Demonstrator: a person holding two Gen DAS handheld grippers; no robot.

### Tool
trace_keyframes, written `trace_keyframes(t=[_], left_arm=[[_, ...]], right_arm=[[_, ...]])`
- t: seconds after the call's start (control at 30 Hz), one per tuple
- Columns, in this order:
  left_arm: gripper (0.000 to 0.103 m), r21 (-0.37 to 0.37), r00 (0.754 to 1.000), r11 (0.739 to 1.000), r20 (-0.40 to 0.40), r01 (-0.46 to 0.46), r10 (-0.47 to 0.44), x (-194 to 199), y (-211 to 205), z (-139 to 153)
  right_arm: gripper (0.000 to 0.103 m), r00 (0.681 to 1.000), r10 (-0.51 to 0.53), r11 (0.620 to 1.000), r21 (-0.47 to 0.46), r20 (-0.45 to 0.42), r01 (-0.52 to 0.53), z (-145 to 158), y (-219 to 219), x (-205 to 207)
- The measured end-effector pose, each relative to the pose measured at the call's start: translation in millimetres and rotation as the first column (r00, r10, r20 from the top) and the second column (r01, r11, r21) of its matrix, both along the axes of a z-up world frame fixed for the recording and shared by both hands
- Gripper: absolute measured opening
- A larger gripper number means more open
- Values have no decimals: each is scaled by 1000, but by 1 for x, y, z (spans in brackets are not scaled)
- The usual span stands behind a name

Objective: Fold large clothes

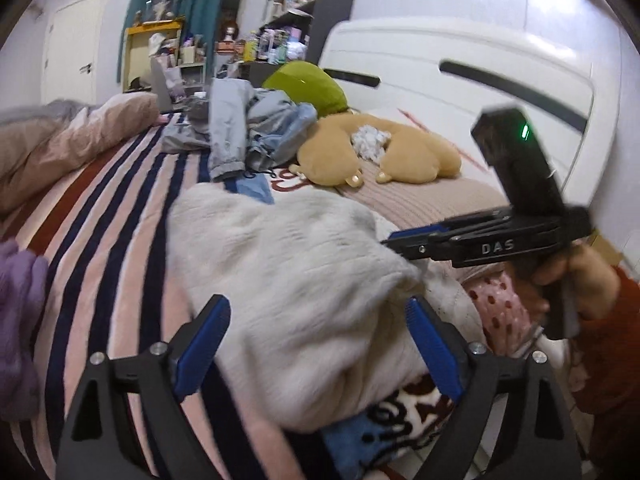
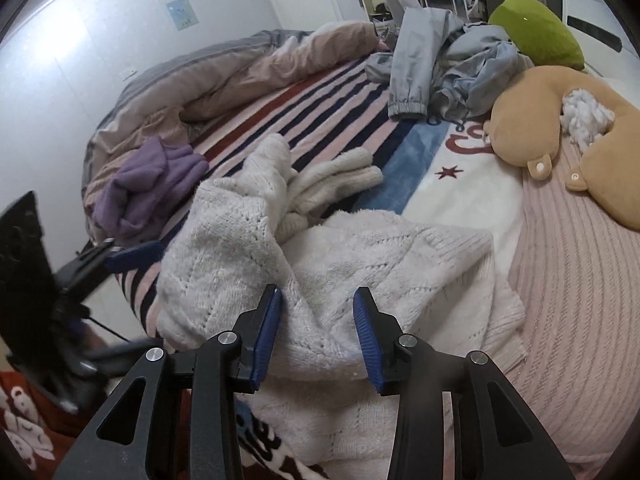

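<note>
Jaws wide on the left hand-held gripper [image 1: 318,340], partly parted on the right hand-held gripper [image 2: 316,334], both over the cream sweater [image 2: 360,252], neither gripping.

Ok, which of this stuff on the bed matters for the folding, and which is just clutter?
In play: cream sweater, left gripper, right gripper.

Lying about: purple garment, grey jacket, tan plush, green cushion, duvet.

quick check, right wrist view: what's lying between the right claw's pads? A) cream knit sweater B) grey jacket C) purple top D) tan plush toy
A: a fold of the cream knit sweater lies between the pads of the right claw; the purple top, grey jacket and tan plush toy lie farther up the bed.
</note>
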State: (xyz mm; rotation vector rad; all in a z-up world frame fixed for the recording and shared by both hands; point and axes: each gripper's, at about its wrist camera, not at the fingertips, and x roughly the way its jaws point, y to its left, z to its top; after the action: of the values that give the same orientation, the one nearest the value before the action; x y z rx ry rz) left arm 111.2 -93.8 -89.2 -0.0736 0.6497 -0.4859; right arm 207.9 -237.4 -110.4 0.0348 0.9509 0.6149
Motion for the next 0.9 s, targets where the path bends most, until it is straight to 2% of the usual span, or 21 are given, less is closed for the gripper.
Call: trace_keyframes(t=[0.03, 0.1, 0.27, 0.33, 0.4, 0.5, 0.53, 0.57, 0.6, 0.63, 0.73, 0.8, 0.9], left_arm=[[94, -27, 1000, 1000, -2, -10, 10, -3, 13, 1], [97, -84, 999, 995, -4, -47, 47, -6, 43, 0], [97, -117, 985, 981, -91, -158, 148, 24, 90, -32], [97, -132, 982, 982, -149, -137, 116, 43, 91, -51], [97, -125, 974, 986, -213, -106, 78, 61, 80, -71], [97, -175, 977, 981, -207, -82, 45, 67, 73, -79], [97, -186, 978, 980, -204, -77, 38, 68, 73, -78], [97, -191, 978, 979, -206, -74, 33, 70, 73, -79], [97, -199, 977, 978, -210, -67, 25, 71, 74, -80], [97, -203, 977, 977, -212, -64, 20, 72, 72, -80], [97, -216, 977, 975, -212, -56, 9, 71, 75, -83], [97, -223, 977, 973, -213, -57, 8, 72, 74, -82], [97, -230, 977, 972, -215, -57, 6, 74, 74, -83]], right_arm=[[33, 1000, -3, 1000, -7, -1, 3, -1, 1, 0], [33, 1000, -9, 1000, -21, -3, 9, -1, 3, 1], [37, 999, -31, 998, -59, -15, 30, 1, 4, 0], [39, 999, -41, 997, -65, -24, 40, 5, 3, 1], [45, 998, -52, 996, -76, -30, 50, 11, 3, 2], [49, 998, -59, 994, -88, 2, 59, 35, 7, 7], [53, 998, -59, 995, -83, 14, 60, 43, 10, 10], [66, 998, -55, 996, -75, 22, 56, 51, 14, 14], [80, 999, -44, 997, -64, 25, 46, 58, 20, 20], [84, 1000, -21, 998, -56, 24, 22, 65, 29, 27], [86, 997, 71, 995, -76, 5, -70, 70, 63, 46], [86, 992, 125, 986, -111, -27, -128, 62, 86, 59], [86, 975, 169, 961, -197, -144, -195, 32, 114, 84]])
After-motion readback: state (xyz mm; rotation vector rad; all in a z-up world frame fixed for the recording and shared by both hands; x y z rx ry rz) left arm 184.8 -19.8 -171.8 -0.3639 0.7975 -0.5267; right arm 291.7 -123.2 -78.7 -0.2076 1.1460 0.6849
